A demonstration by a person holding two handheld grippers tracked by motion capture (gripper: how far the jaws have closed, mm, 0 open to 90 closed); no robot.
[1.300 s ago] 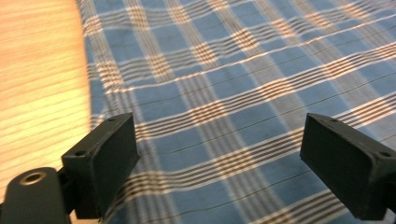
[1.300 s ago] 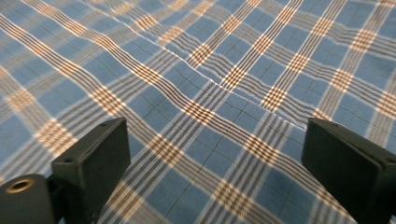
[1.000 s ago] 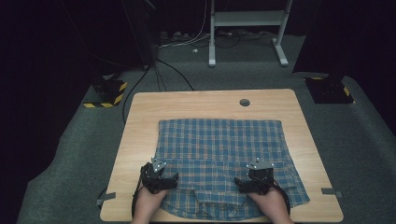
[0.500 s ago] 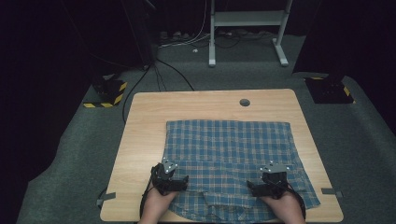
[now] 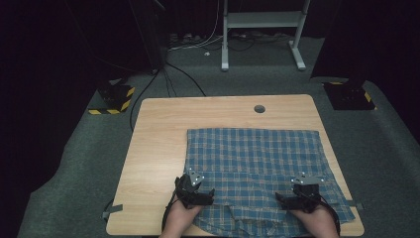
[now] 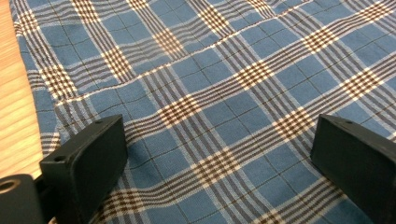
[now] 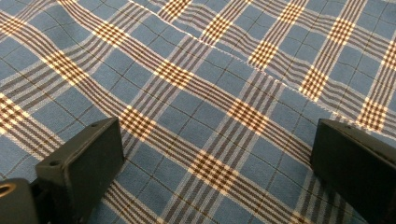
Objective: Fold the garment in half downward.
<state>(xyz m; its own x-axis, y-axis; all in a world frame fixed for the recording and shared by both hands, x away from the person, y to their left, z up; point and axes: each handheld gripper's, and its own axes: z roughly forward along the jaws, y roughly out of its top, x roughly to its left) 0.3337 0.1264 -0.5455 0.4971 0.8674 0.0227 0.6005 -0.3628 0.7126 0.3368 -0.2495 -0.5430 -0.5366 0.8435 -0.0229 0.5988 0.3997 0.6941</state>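
Note:
A blue plaid shirt lies spread flat on the right half of the wooden table, its near hem hanging slightly over the front edge. My left gripper rests over the shirt's near left corner. In the left gripper view it stands open, jaws wide apart over the plaid cloth, with bare wood at the left. My right gripper sits over the shirt's near right part. In the right gripper view it is open too, above cloth with a seam line.
A round cable hole sits near the table's far edge. Bare wood spans the table's left third. On the floor beyond are black bases with yellow stripes, a white stand and cables.
Both grippers have moved to the right along the near edge, and the shirt has slid right with them, uncovering more wood on the left.

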